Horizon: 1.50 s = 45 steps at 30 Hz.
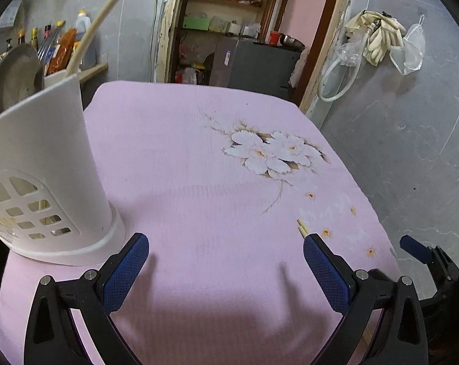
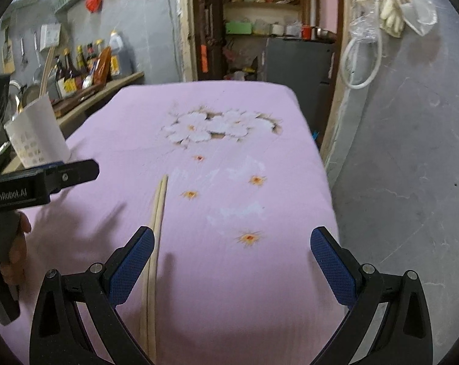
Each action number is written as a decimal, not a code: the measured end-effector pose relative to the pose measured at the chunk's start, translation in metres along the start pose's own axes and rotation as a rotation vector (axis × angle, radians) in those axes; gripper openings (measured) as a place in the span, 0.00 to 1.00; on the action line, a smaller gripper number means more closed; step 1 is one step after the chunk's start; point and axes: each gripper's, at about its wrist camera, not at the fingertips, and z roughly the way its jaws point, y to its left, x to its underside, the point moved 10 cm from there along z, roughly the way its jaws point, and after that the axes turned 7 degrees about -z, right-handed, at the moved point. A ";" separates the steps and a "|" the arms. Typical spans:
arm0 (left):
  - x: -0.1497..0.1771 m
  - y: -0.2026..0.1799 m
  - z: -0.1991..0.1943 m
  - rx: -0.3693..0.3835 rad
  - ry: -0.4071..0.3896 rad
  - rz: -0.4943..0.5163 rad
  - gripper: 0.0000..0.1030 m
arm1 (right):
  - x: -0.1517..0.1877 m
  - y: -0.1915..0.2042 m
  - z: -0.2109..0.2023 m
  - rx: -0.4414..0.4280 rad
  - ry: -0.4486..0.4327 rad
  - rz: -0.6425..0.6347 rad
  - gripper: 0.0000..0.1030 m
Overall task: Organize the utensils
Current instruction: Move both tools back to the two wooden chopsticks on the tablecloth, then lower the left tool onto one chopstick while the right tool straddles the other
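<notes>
A pair of pale wooden chopsticks (image 2: 156,231) lies side by side on the pink flowered cloth, running from near the cloth's middle toward me. My right gripper (image 2: 232,261) is open above the cloth, its left finger right beside the chopsticks. My left gripper (image 1: 226,261) is open and empty, beside the white slotted utensil holder (image 1: 43,164), which stands at the cloth's left and has a long pale utensil handle (image 1: 98,18) sticking out of it. Only the chopstick tips (image 1: 303,228) show in the left wrist view. The holder also shows in the right wrist view (image 2: 36,130).
The table with the pink cloth (image 2: 247,100) ends on the right above a grey floor (image 2: 405,182). A counter (image 2: 101,91) with bottles and a metal pan (image 1: 15,76) stands to the left. A doorway with shelves (image 2: 262,27) is behind. My left gripper's body (image 2: 40,182) crosses the right wrist view.
</notes>
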 end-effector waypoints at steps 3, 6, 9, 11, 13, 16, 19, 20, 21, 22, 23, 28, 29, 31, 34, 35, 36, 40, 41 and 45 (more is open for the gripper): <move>0.001 0.001 0.001 -0.005 0.006 -0.005 0.99 | 0.002 0.008 0.003 -0.013 0.021 -0.033 0.98; 0.001 0.001 0.001 -0.006 0.006 -0.006 0.99 | 0.007 0.012 0.010 0.001 0.067 -0.058 0.98; 0.000 0.001 0.001 -0.005 0.006 -0.002 0.99 | 0.010 0.012 0.014 0.010 0.096 -0.070 0.98; 0.000 0.000 0.001 -0.003 0.005 0.005 0.99 | 0.010 0.012 0.013 0.014 0.100 -0.071 0.98; 0.000 -0.002 0.001 0.000 0.007 0.012 0.99 | 0.011 0.009 0.012 0.038 0.105 -0.065 0.98; 0.000 -0.005 0.001 0.009 0.013 0.027 0.99 | 0.013 0.004 0.013 0.057 0.120 -0.057 0.98; 0.001 -0.010 0.002 0.019 0.019 0.046 0.99 | 0.013 -0.001 0.010 0.095 0.117 -0.057 0.98; 0.001 -0.012 0.003 0.025 0.023 0.053 0.99 | 0.014 -0.005 0.010 0.116 0.119 -0.052 0.98; 0.002 -0.014 0.003 0.032 0.027 0.061 0.99 | 0.015 -0.009 0.008 0.138 0.122 -0.040 0.98; 0.002 -0.017 0.004 0.040 0.033 0.069 0.98 | 0.015 -0.014 0.007 0.153 0.123 -0.026 0.98; 0.003 -0.019 0.004 0.048 0.039 0.074 0.98 | 0.016 -0.019 0.007 0.165 0.124 -0.015 0.98; 0.010 -0.035 0.012 0.117 0.099 0.097 0.81 | 0.023 -0.044 0.002 0.201 0.131 0.061 0.98; 0.011 -0.038 0.013 0.130 0.110 0.097 0.79 | 0.025 -0.048 0.003 0.199 0.132 0.069 0.98; 0.015 -0.046 0.017 0.164 0.141 0.092 0.69 | 0.028 -0.052 0.002 0.190 0.129 0.086 0.98; 0.021 -0.058 0.025 0.210 0.192 0.085 0.55 | 0.031 -0.054 -0.001 0.176 0.121 0.088 0.96; 0.023 -0.062 0.027 0.219 0.206 0.084 0.53 | 0.033 -0.053 -0.002 0.167 0.120 0.086 0.91; 0.025 -0.065 0.029 0.227 0.220 0.084 0.49 | 0.036 -0.051 -0.003 0.153 0.122 0.085 0.88; 0.032 -0.079 0.036 0.251 0.271 0.092 0.41 | 0.043 -0.045 -0.006 0.096 0.133 0.088 0.67; 0.033 -0.082 0.037 0.254 0.282 0.094 0.40 | 0.045 -0.043 -0.008 0.085 0.134 0.089 0.62; 0.039 -0.092 0.042 0.254 0.322 0.093 0.32 | 0.050 -0.037 -0.013 0.044 0.136 0.096 0.50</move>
